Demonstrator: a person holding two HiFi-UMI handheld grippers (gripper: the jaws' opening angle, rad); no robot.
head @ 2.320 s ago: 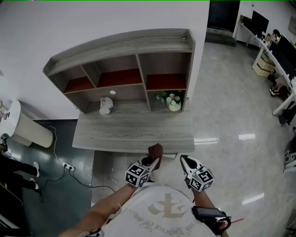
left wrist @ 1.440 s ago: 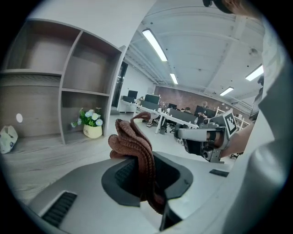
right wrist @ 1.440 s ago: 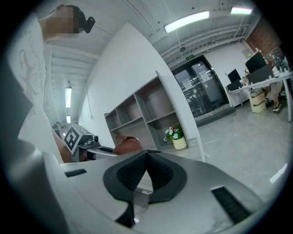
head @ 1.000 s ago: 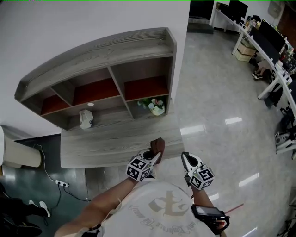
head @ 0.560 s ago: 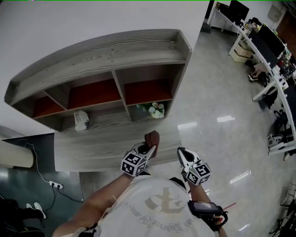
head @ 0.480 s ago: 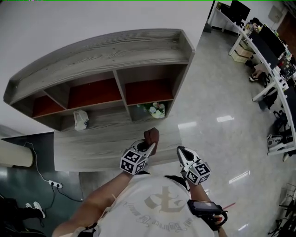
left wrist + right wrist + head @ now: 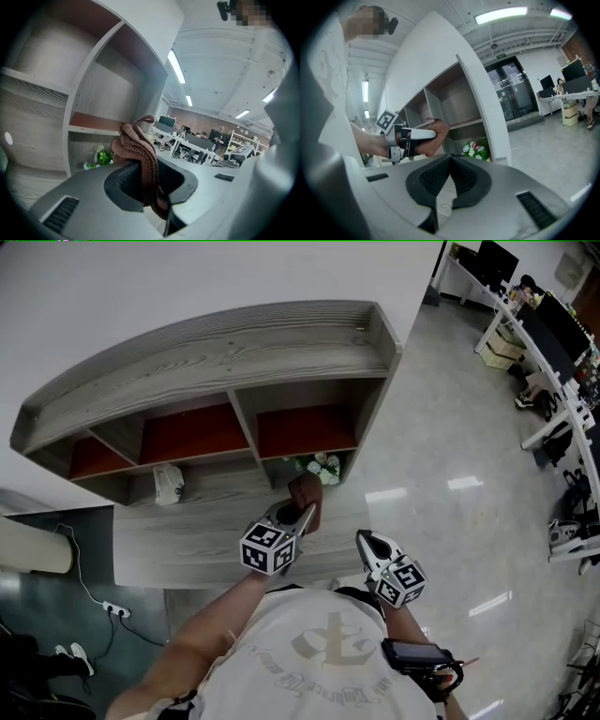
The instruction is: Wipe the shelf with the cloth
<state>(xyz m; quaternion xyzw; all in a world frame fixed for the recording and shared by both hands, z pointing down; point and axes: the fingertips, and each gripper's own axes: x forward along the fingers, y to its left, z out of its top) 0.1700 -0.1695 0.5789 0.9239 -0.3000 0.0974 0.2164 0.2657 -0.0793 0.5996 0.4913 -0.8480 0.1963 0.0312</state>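
My left gripper (image 7: pixel 298 515) clamped brown knitted cloth (image 7: pixel 307 491) near grey wood-grain shelf unit (image 7: pixel 216 348); my right gripper (image 7: pixel 364 540) had jaws pressed together

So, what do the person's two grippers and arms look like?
The left gripper and right gripper match: pale grey bodies, white fingers, black ribbed pads, each with a white cube of black square markers. The white T-shirt has short sleeves and a grey print. A dark device with a reddish strap sits at the right wrist.
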